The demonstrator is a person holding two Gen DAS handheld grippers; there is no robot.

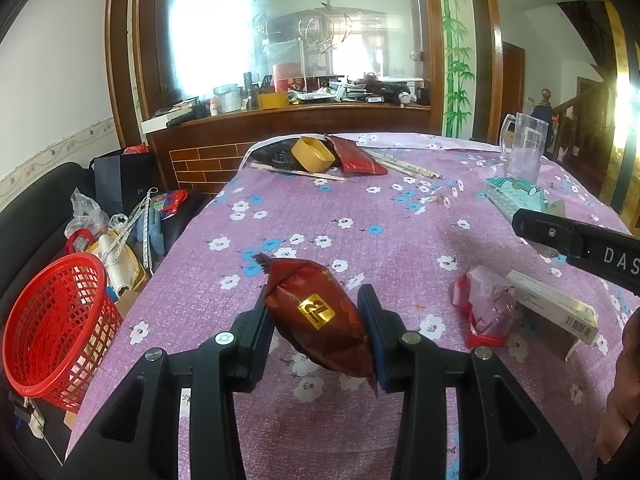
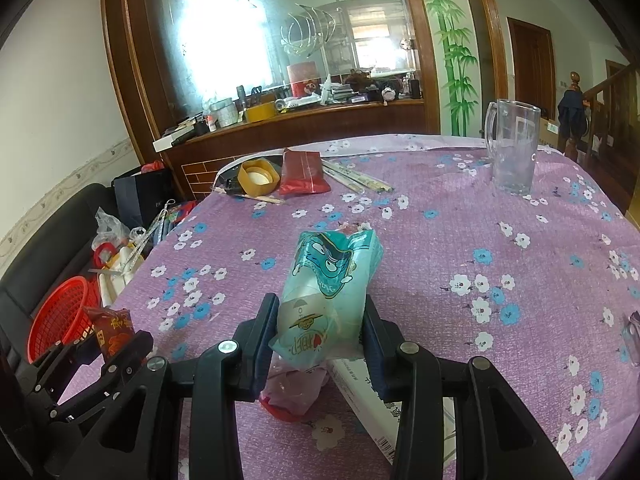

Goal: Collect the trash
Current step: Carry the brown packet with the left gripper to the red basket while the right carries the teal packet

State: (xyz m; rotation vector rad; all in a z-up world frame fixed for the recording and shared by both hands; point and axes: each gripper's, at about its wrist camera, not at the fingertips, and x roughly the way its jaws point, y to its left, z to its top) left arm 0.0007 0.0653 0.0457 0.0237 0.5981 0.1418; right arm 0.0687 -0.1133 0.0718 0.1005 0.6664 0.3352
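My left gripper [image 1: 316, 316] is shut on a dark red snack wrapper [image 1: 320, 316] with a gold logo, held above the purple flowered tablecloth [image 1: 360, 220]. My right gripper [image 2: 324, 320] is shut on a teal tissue packet [image 2: 328, 288], also lifted over the table. A red mesh basket [image 1: 56, 328] stands off the table's left edge, left of the left gripper; the right wrist view has that basket [image 2: 60, 320] at lower left, beside the left gripper [image 2: 120, 344] and its wrapper [image 2: 114, 330]. A crumpled pink and red wrapper [image 1: 484, 308] and a white box [image 1: 552, 308] lie on the cloth at right.
At the far edge lie a red packet [image 1: 356, 156], a yellow tape roll [image 1: 312, 154] and chopsticks [image 1: 400, 166]. A glass mug [image 2: 512, 148] stands at far right. Bags and clutter [image 1: 120, 232] fill the black sofa left of the table. A wooden counter [image 1: 280, 120] is behind.
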